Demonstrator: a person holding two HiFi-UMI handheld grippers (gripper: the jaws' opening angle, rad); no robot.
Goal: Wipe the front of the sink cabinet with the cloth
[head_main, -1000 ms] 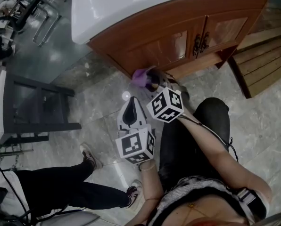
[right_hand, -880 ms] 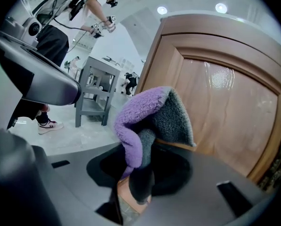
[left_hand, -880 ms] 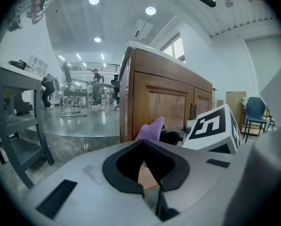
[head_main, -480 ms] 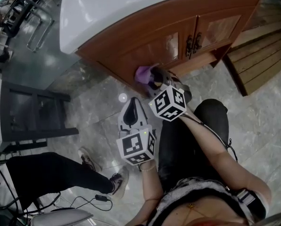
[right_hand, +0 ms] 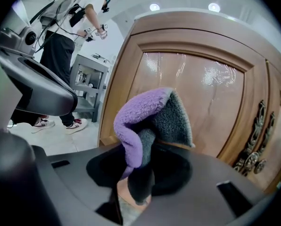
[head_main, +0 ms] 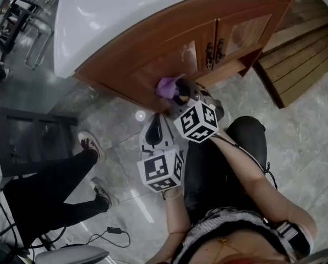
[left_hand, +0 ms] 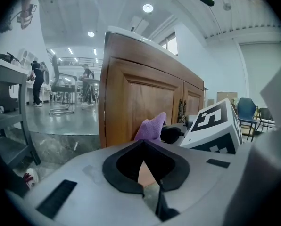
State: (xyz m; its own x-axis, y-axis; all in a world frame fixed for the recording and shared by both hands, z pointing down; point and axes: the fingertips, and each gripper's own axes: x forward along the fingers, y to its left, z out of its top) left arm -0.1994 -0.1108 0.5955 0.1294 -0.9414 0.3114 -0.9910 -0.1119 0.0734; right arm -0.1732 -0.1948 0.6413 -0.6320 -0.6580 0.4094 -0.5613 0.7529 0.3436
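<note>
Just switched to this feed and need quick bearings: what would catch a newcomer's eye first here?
The purple-and-grey cloth stands out, clamped in the right gripper and held up at the lower front of the wooden sink cabinet, left of its brass door handles. The left gripper hangs beside it, jaws together and empty. A bystander's legs are at the head view's lower left.
</note>
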